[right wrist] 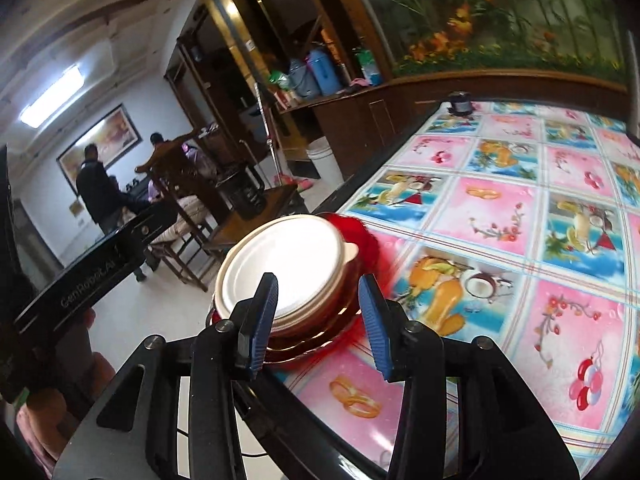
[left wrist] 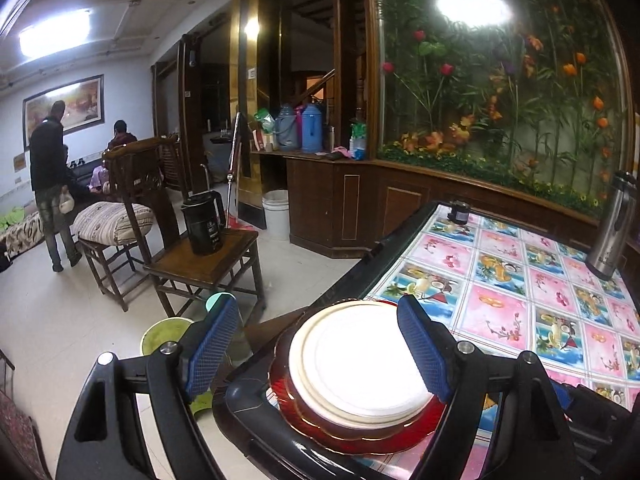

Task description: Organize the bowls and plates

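A stack of dishes sits at the near left corner of the table: white plates (left wrist: 356, 364) with beige rims on top of red glass plates (left wrist: 360, 438). The same stack shows in the right wrist view, white plates (right wrist: 284, 264) over red glass plates (right wrist: 360, 236). My left gripper (left wrist: 320, 344) is open, its blue pads either side of the stack, above the table edge. My right gripper (right wrist: 318, 322) is open and empty, just in front of the stack. The left gripper's body (right wrist: 92, 264) shows at the left of the right wrist view.
The table (left wrist: 520, 296) has a colourful fruit-pattern cloth and a black rim. A steel flask (left wrist: 612, 228) and a small dark object (left wrist: 460, 212) stand at its far side. A wooden chair (left wrist: 208, 256) with a black kettle (left wrist: 204, 224) stands left; green bowls (left wrist: 164, 336) lie on the floor.
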